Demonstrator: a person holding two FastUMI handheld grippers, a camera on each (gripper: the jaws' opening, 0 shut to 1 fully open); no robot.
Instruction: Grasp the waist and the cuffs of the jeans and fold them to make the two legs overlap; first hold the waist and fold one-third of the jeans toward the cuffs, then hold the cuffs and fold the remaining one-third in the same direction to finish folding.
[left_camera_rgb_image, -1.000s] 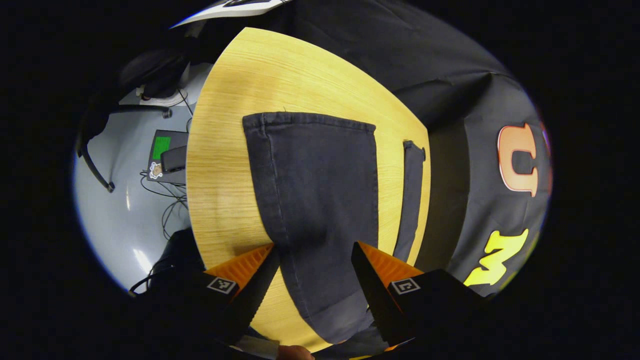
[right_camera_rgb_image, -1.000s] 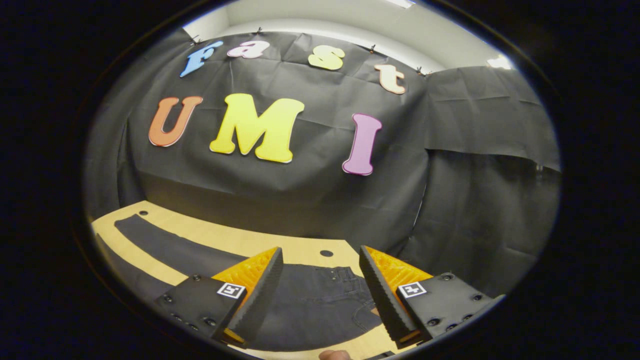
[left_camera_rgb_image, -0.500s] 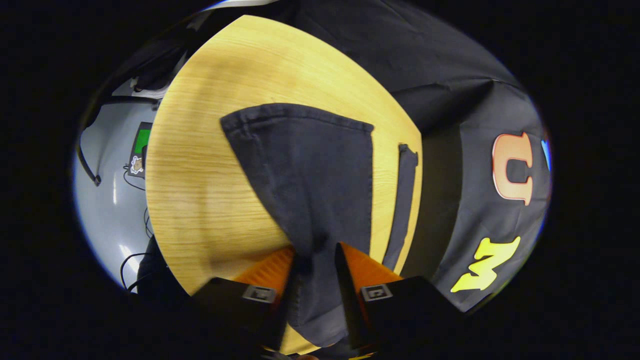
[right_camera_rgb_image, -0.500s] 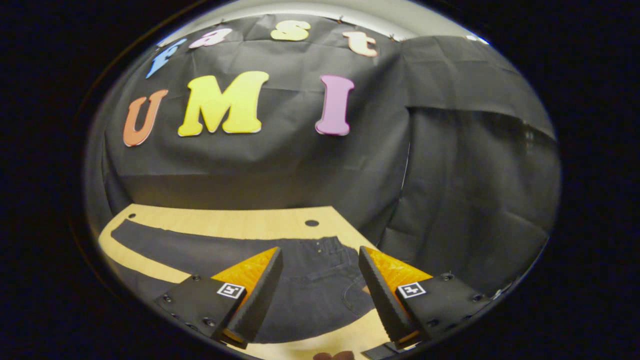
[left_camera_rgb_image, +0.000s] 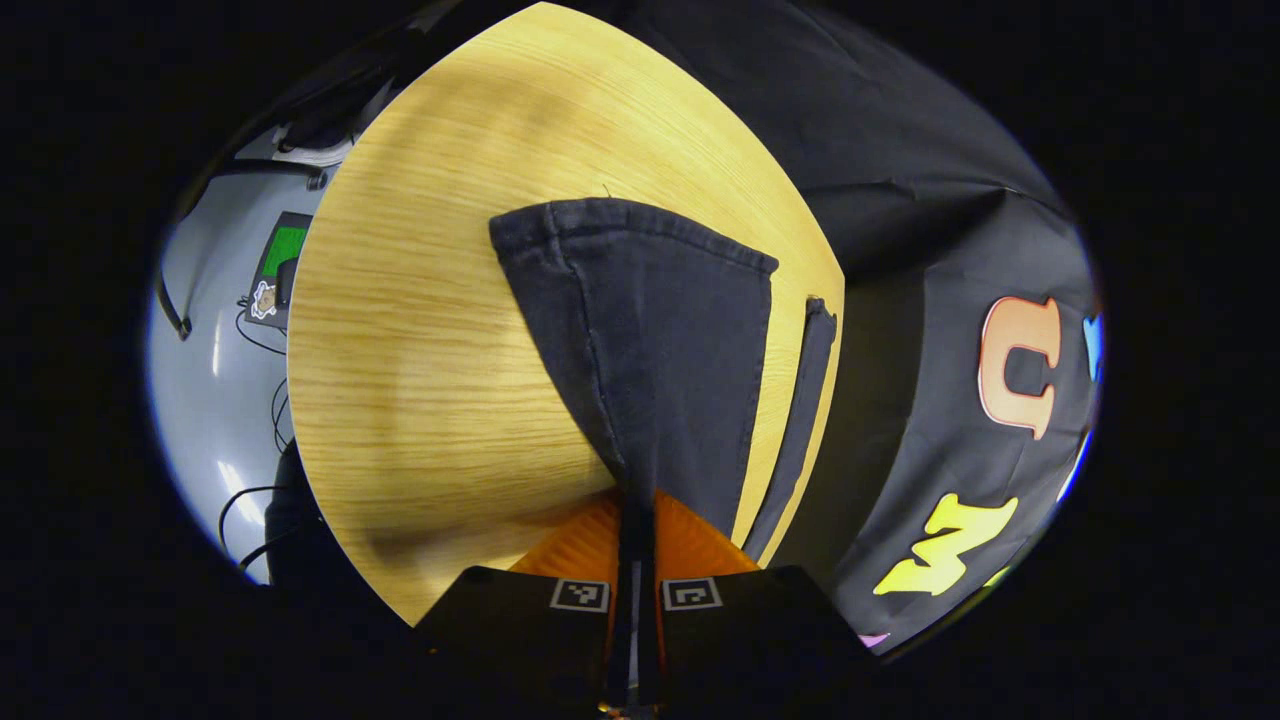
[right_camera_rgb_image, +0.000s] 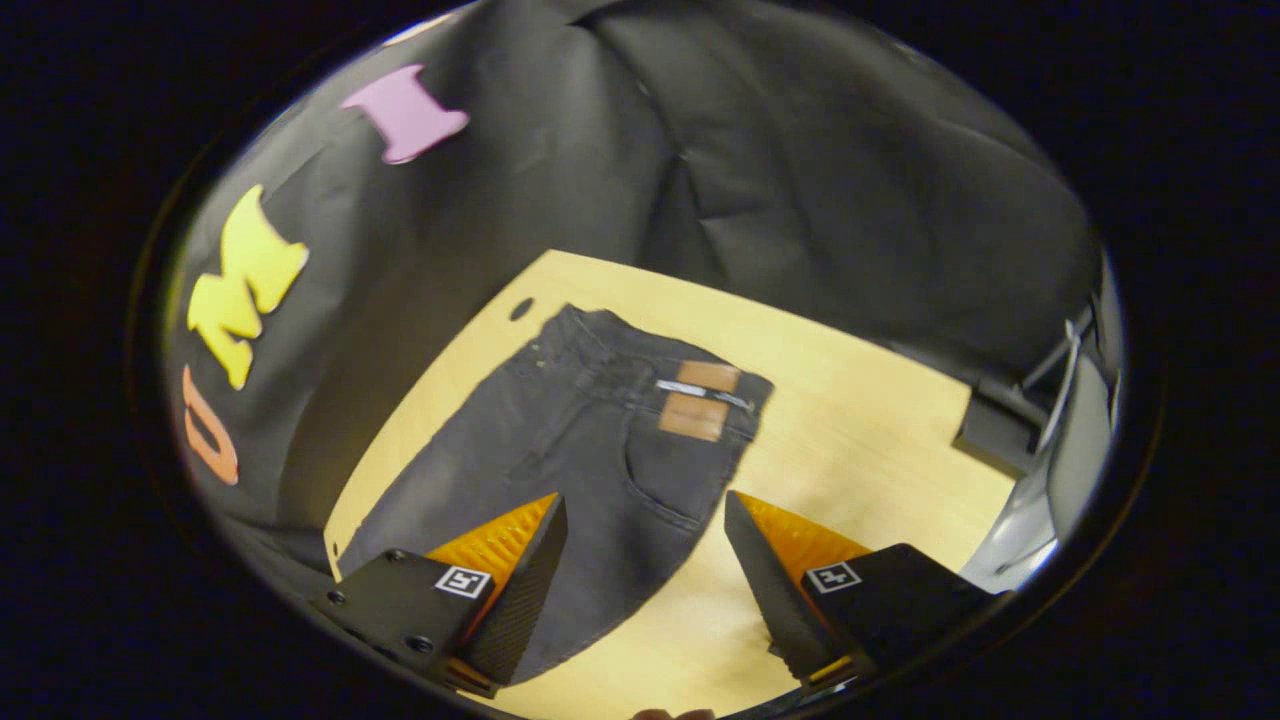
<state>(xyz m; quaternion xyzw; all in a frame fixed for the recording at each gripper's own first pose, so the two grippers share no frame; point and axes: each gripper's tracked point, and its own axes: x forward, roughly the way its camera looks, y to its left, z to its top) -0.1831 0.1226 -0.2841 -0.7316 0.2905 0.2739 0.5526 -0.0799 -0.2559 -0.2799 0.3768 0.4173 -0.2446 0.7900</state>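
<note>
Dark jeans lie flat on a wooden table (left_camera_rgb_image: 420, 350). In the left gripper view one leg (left_camera_rgb_image: 660, 340) runs from my fingers up to its cuff (left_camera_rgb_image: 620, 215), and the other leg (left_camera_rgb_image: 805, 390) lies as a narrow strip to the right. My left gripper (left_camera_rgb_image: 637, 520) is shut on the near leg, whose cloth is pinched and bunched between the fingers. In the right gripper view the jeans' waist (right_camera_rgb_image: 650, 370), with a brown patch (right_camera_rgb_image: 695, 400), lies ahead on the table (right_camera_rgb_image: 860, 440). My right gripper (right_camera_rgb_image: 645, 570) hovers open over the seat of the jeans, holding nothing.
The table's left edge drops to a grey floor with cables and a small device (left_camera_rgb_image: 280, 265). A dark box (right_camera_rgb_image: 990, 435) sits at the table's far right edge. A small round hole (right_camera_rgb_image: 521, 308) marks the table corner near the waist.
My left gripper went from open around the leg to shut on it, gathering the cloth. My right gripper stayed open and swung from facing the wall to looking down at the waist.
</note>
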